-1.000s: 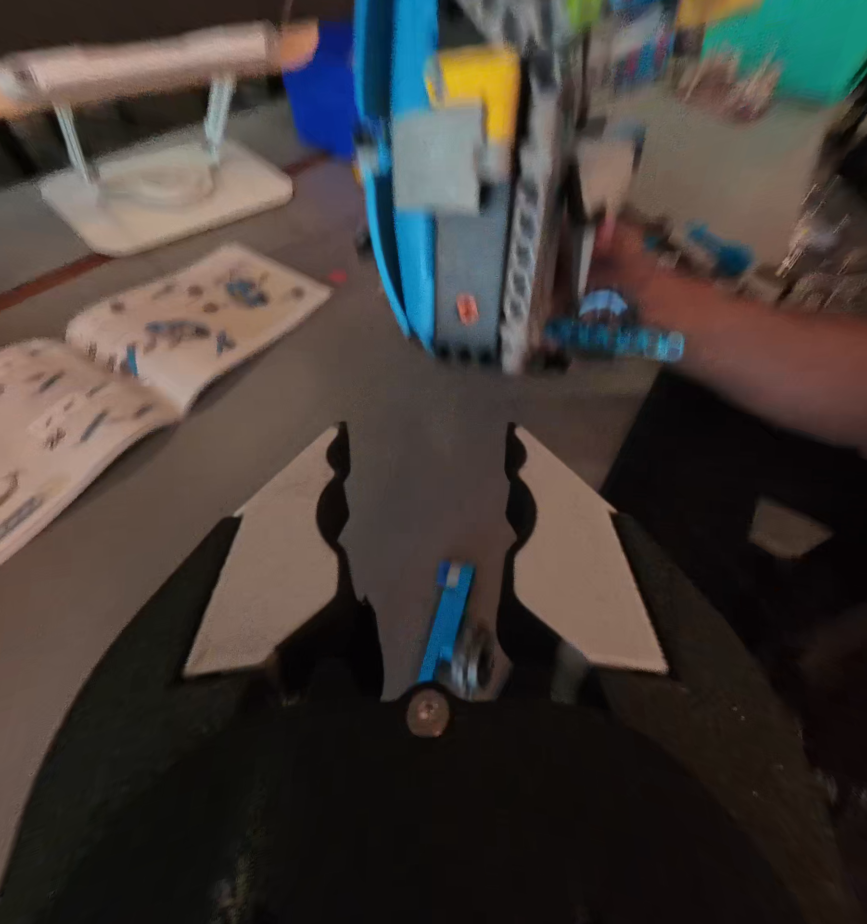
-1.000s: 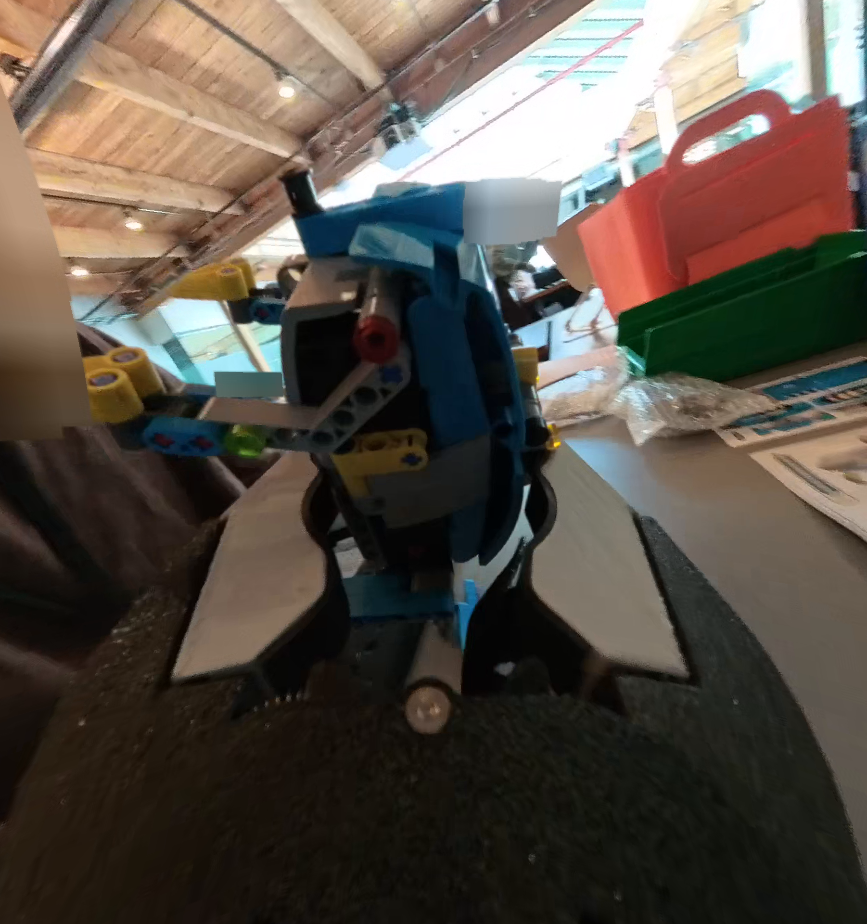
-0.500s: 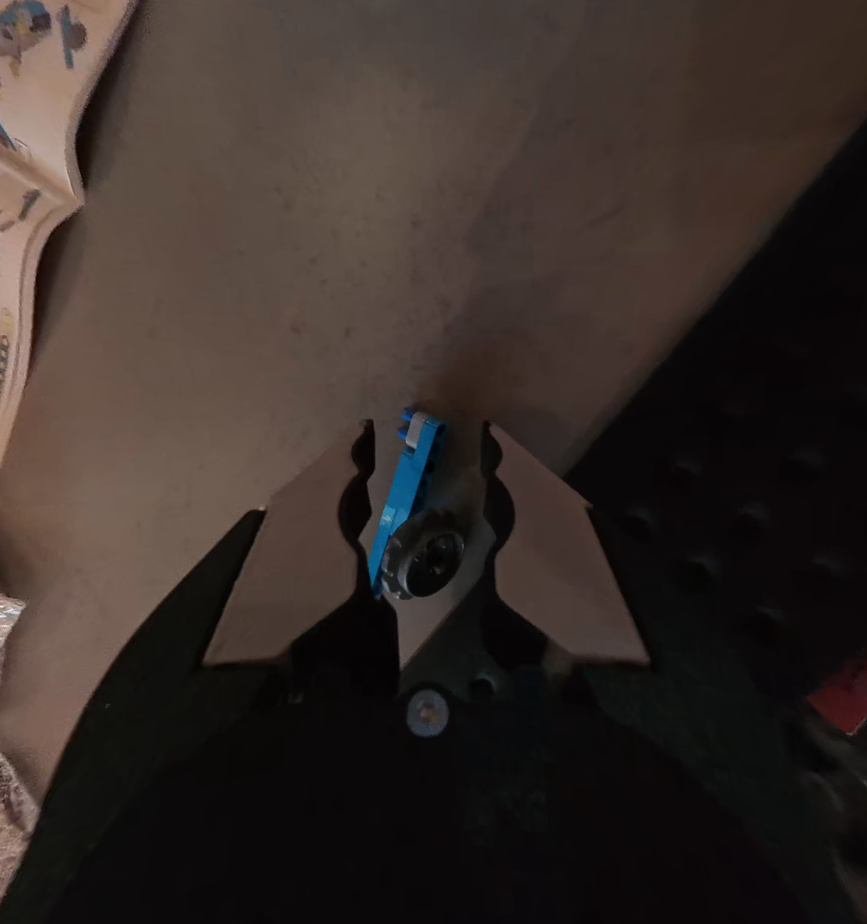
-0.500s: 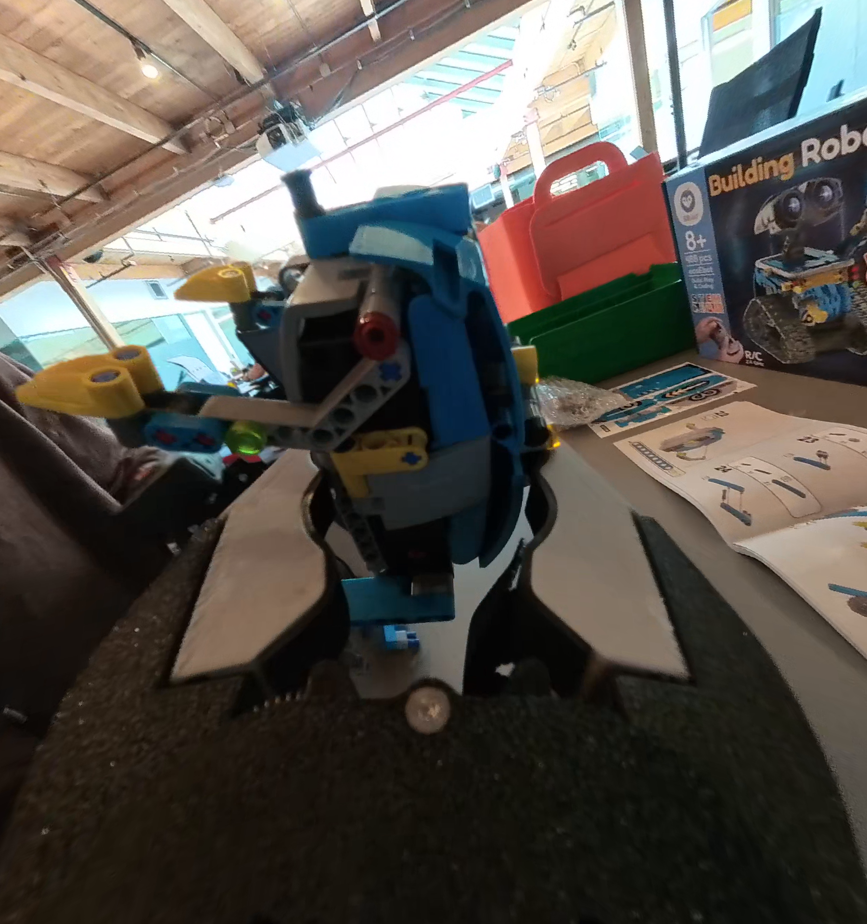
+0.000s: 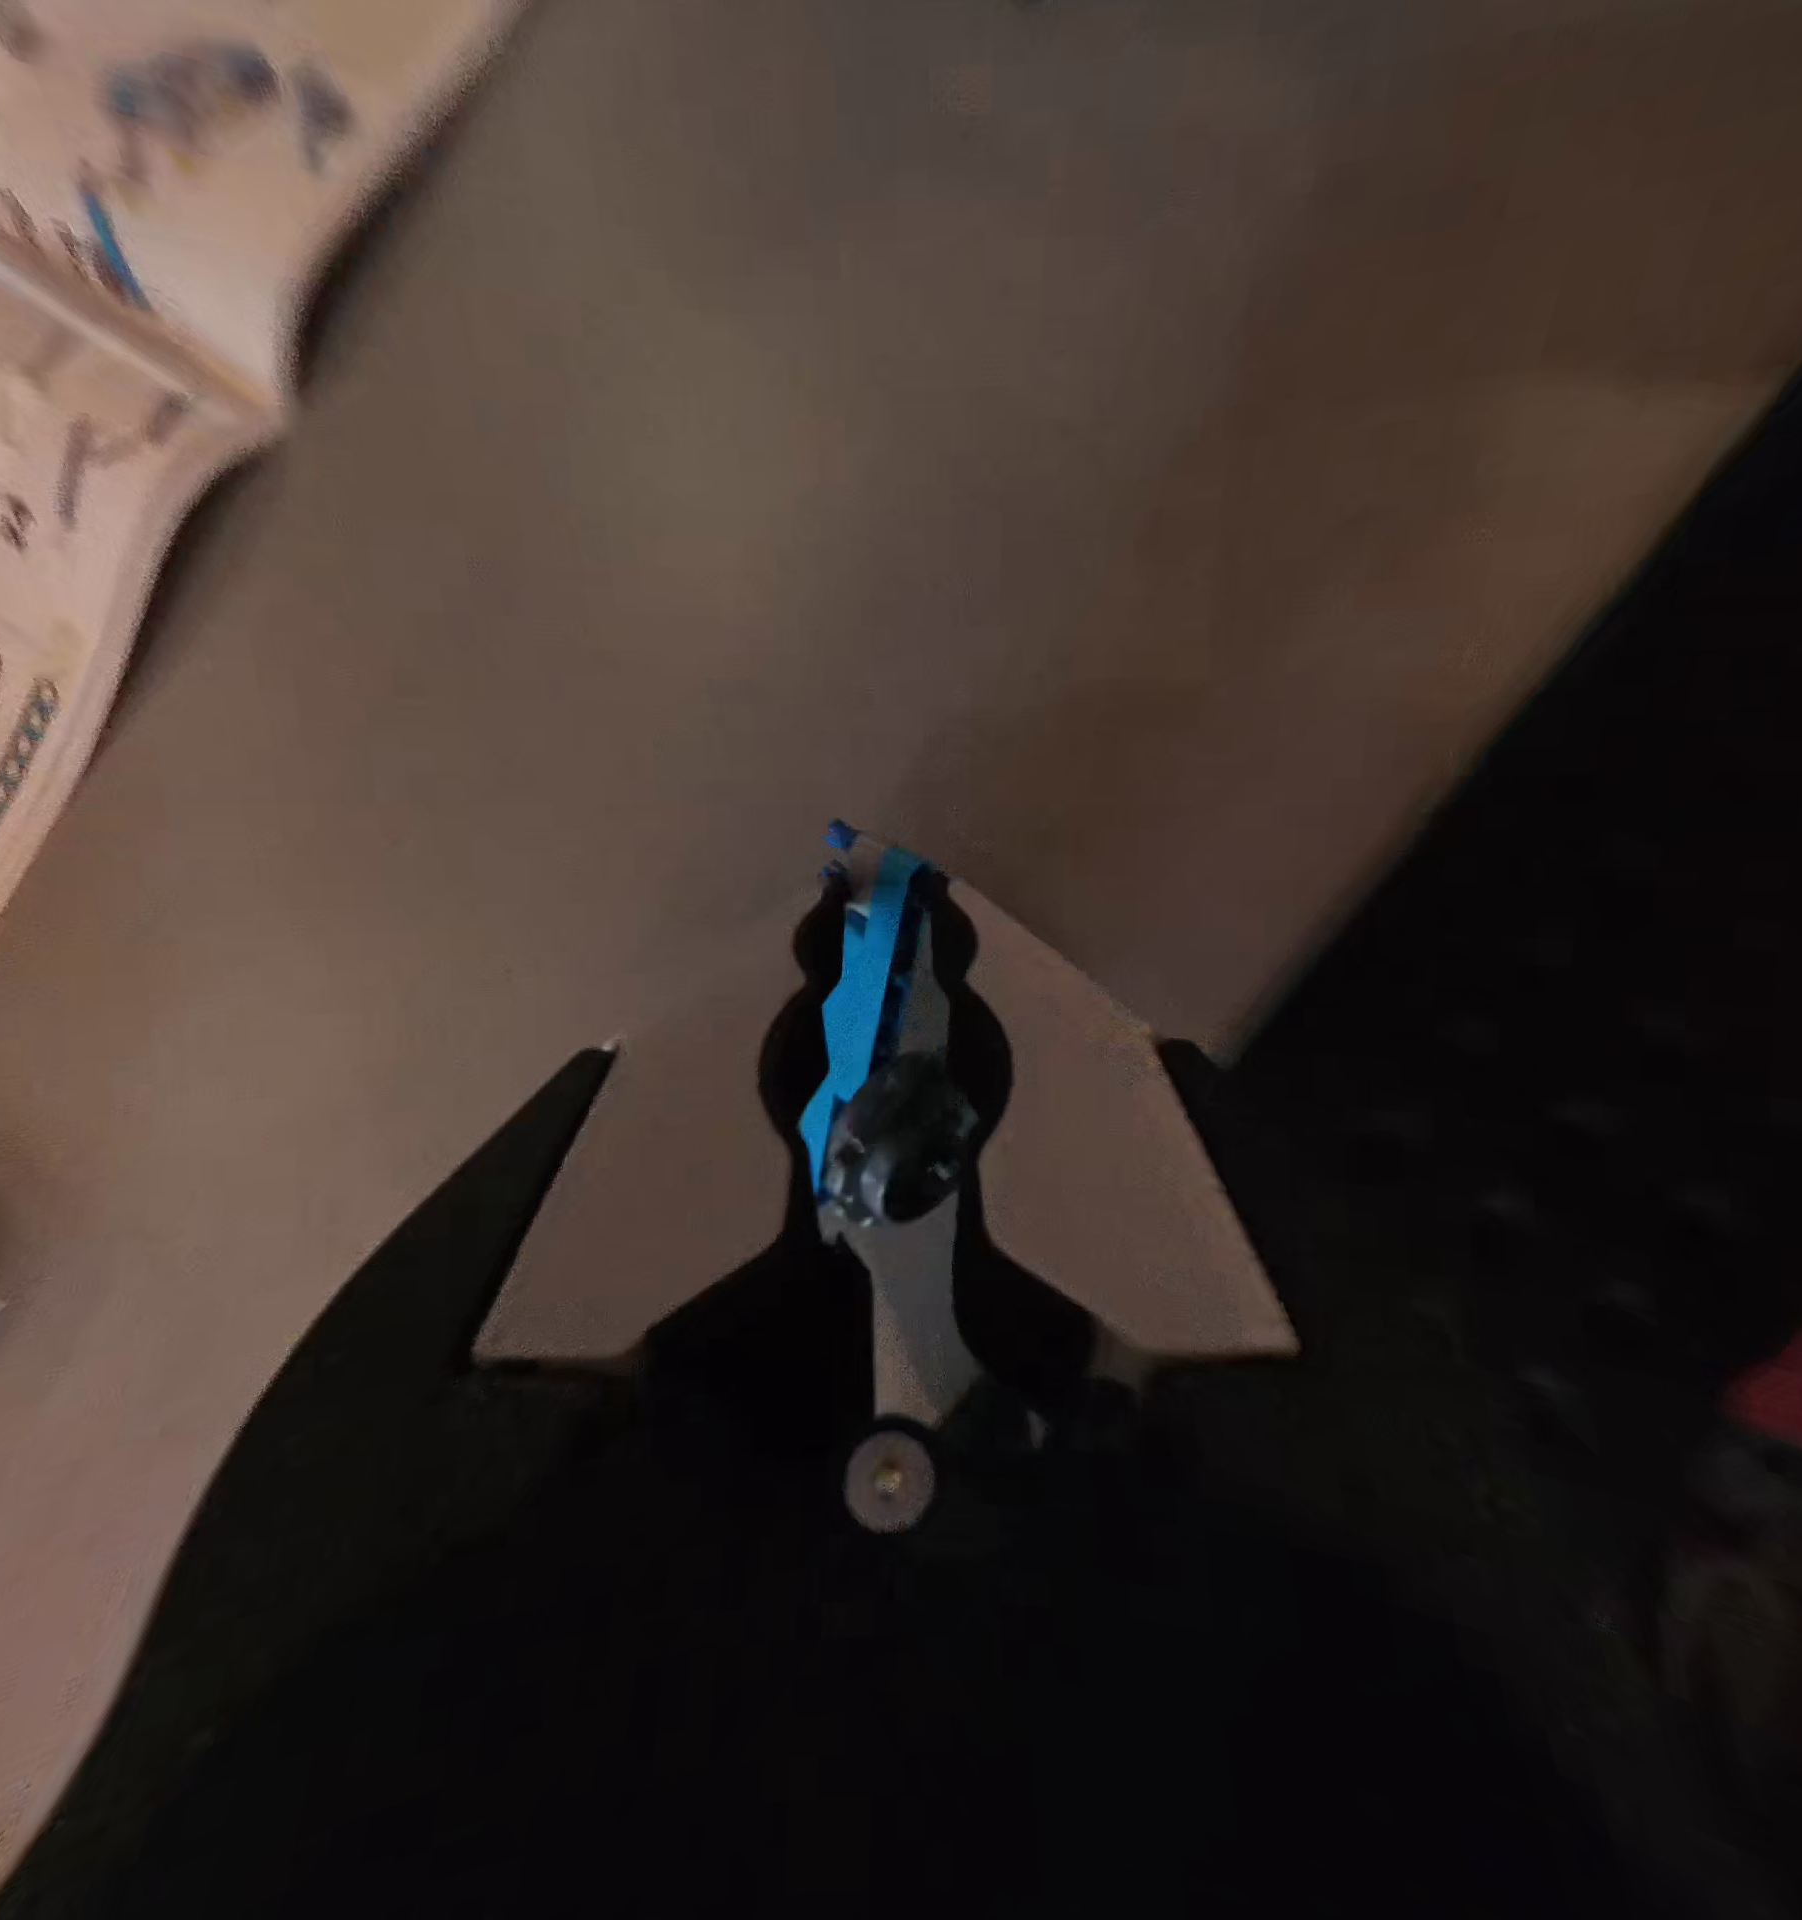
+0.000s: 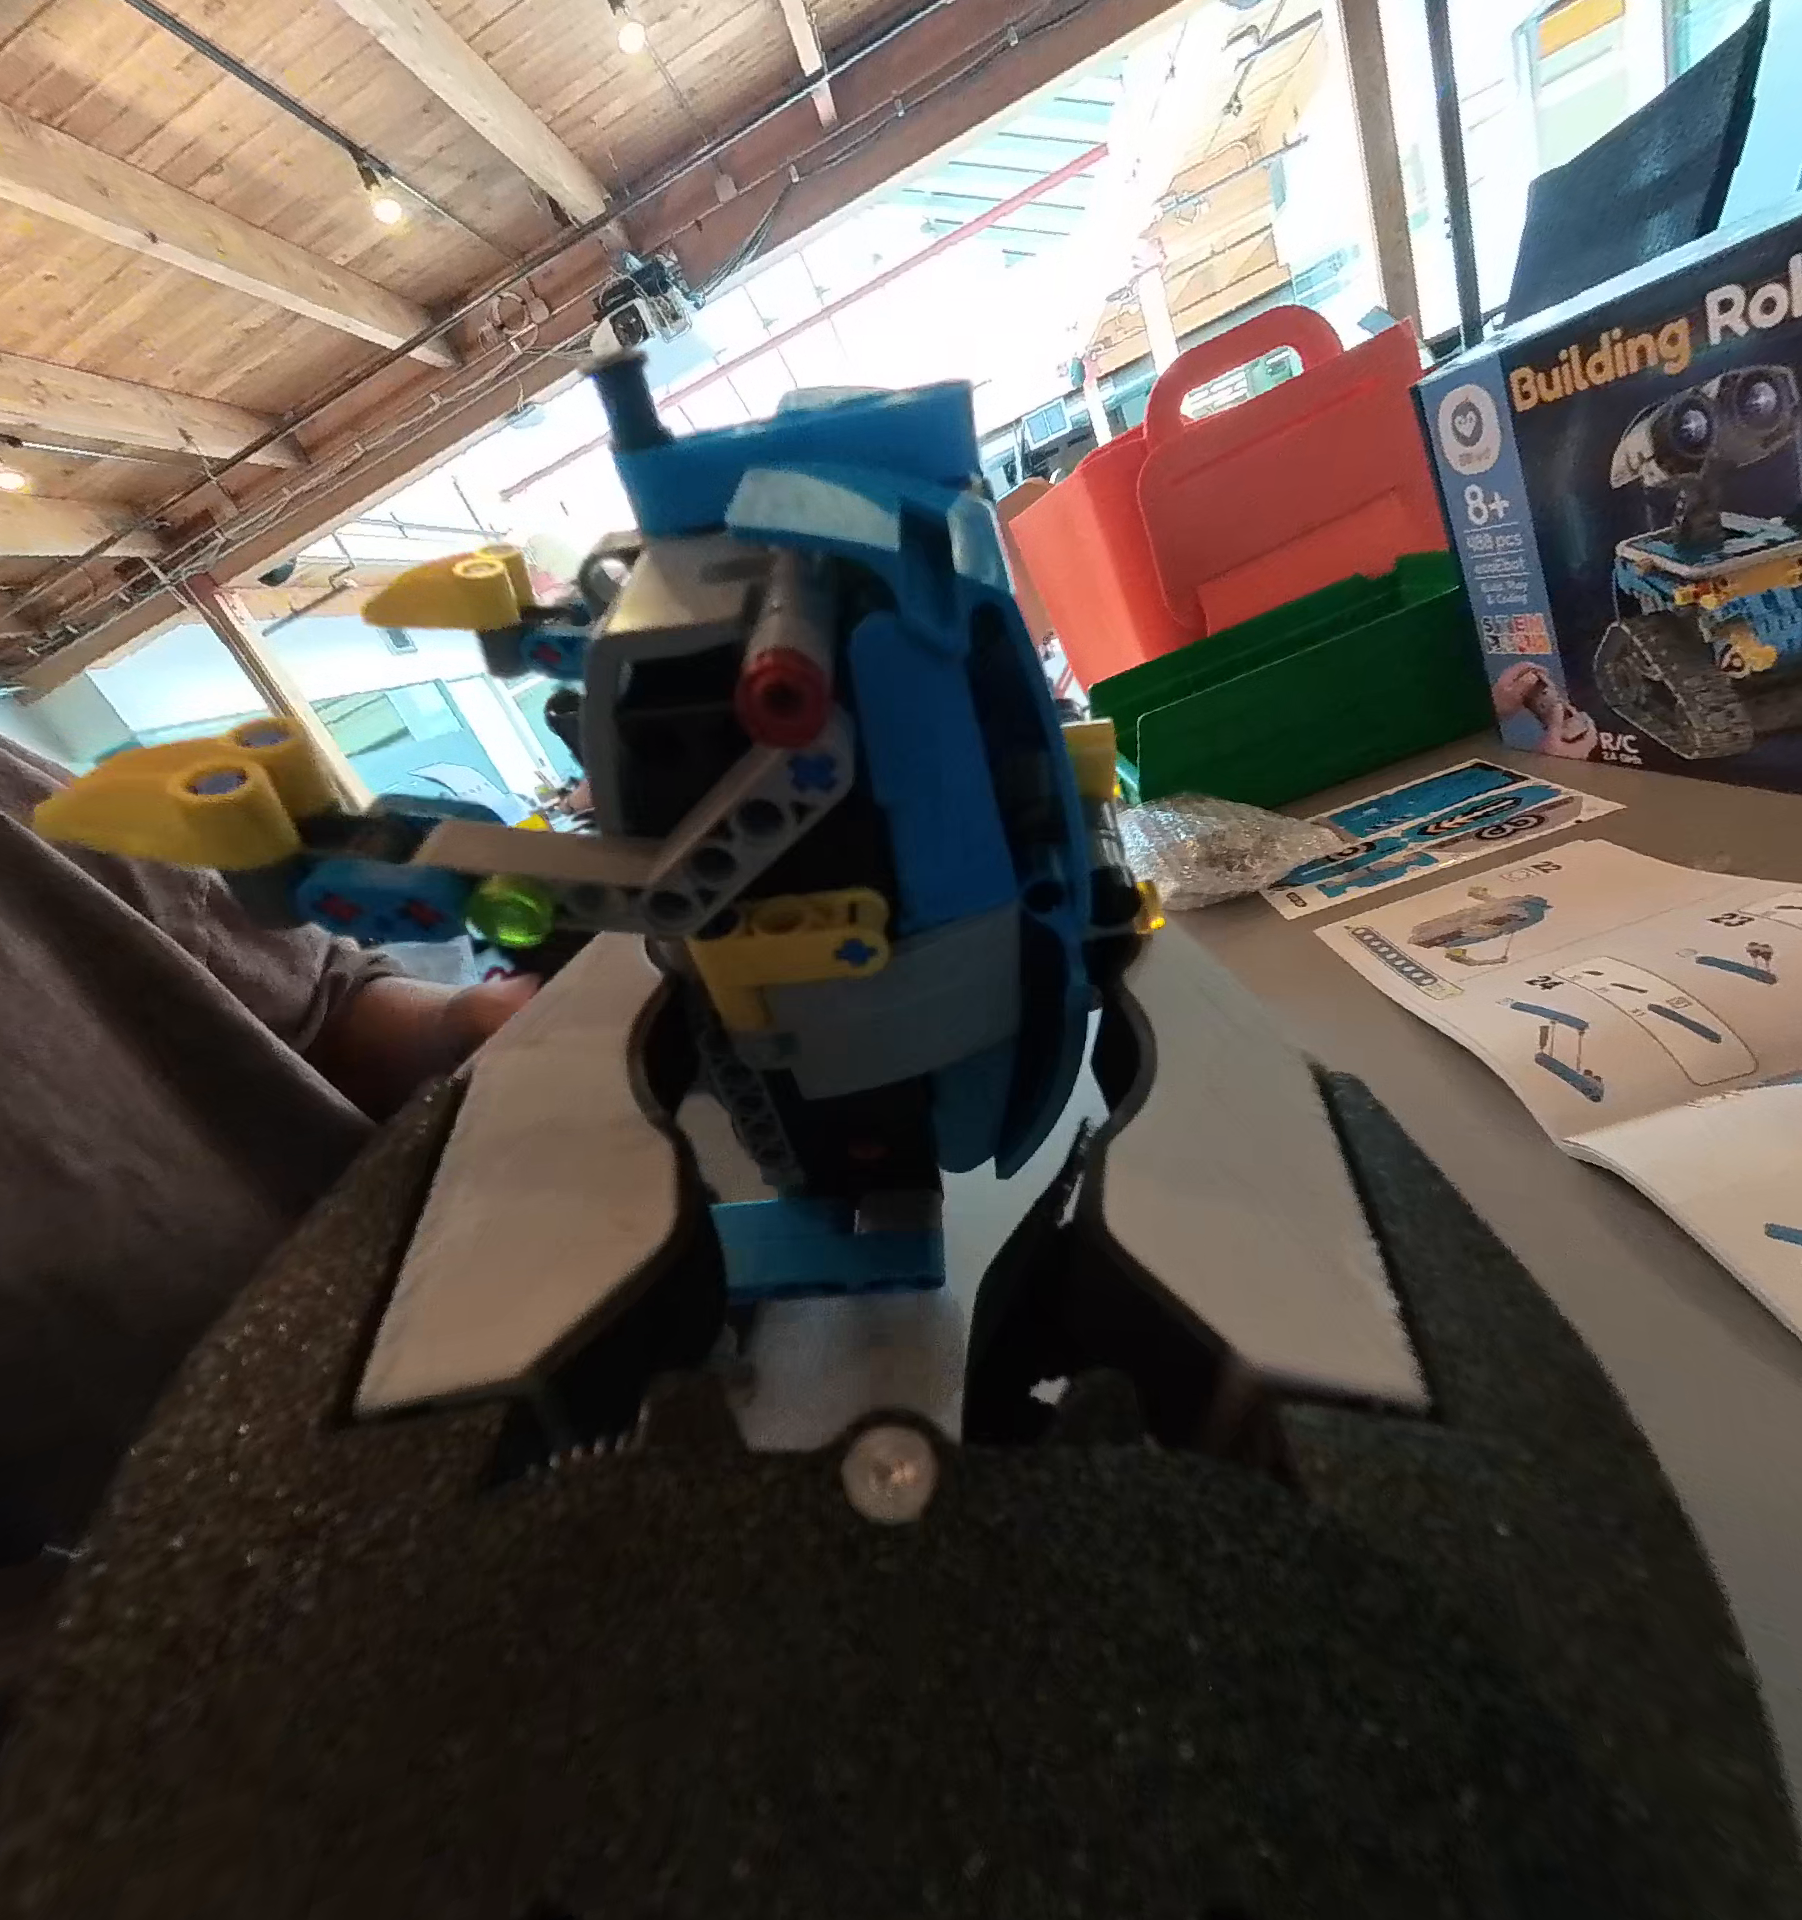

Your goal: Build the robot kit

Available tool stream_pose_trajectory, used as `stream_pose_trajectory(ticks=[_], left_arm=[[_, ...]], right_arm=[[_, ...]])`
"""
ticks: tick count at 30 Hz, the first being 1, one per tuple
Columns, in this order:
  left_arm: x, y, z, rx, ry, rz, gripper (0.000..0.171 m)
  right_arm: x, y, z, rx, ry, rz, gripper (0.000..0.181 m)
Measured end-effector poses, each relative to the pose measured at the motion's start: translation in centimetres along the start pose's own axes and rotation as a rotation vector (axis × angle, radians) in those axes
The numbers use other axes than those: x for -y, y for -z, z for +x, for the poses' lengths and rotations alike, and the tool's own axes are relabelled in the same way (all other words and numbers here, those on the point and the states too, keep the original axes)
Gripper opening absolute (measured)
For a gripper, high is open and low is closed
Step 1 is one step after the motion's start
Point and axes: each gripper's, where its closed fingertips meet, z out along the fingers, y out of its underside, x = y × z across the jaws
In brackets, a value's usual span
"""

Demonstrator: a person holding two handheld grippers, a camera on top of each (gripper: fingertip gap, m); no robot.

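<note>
In the left wrist view my left gripper (image 5: pixel 881 904) is shut on a small blue beam (image 5: pixel 861 997) with a dark grey gear wheel (image 5: pixel 902 1143) at its near end, just above the brown table (image 5: pixel 772 468). In the right wrist view my right gripper (image 6: pixel 881 997) is shut on a blue, grey and yellow brick-built robot body (image 6: pixel 835 831), held upright above the table. The model's yellow-tipped arms (image 6: pixel 190 800) stick out to the left and a red pin (image 6: pixel 777 701) faces me.
An open instruction booklet (image 6: pixel 1603 997) lies on the table at the right, and shows at the left in the left wrist view (image 5: pixel 55 416). A toy box (image 6: pixel 1645 540), a green tray (image 6: pixel 1292 696), an orange case (image 6: pixel 1261 499) and a plastic bag (image 6: pixel 1209 847) stand behind. A person's brown sleeve (image 6: pixel 128 1039) is at left. Some 20 cm of space lies between my two pairs of fingers.
My left gripper has dropped toward the table and closed from open onto the blue beam with the gear. My right gripper has turned right with the robot body, bringing the toy box into view.
</note>
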Motion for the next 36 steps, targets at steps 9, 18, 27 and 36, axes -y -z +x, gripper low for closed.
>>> stream_pose_trajectory(ticks=[9, 18, 27, 36], left_arm=[[11.5, 14.0, -1.0, -0.737, 0.452, 0.747, 0.014], [10.4, 13.7, 1.4, -0.915, 0.479, 0.578, 0.013], [10.0, 13.4, -0.4, -1.135, 0.836, 0.719, 0.014], [10.2, 12.5, -0.9, -1.237, 0.967, 0.769, 0.013]], right_arm=[[-0.6, -1.1, -4.3, 0.263, -0.034, -0.004, 0.076], [-0.9, -2.6, -6.5, 0.315, 0.014, 0.03, 0.076], [-0.2, -2.8, -7.0, 0.208, 0.309, 0.096, 0.075], [-0.3, -3.4, -8.1, 0.179, 0.472, 0.117, 0.074]])
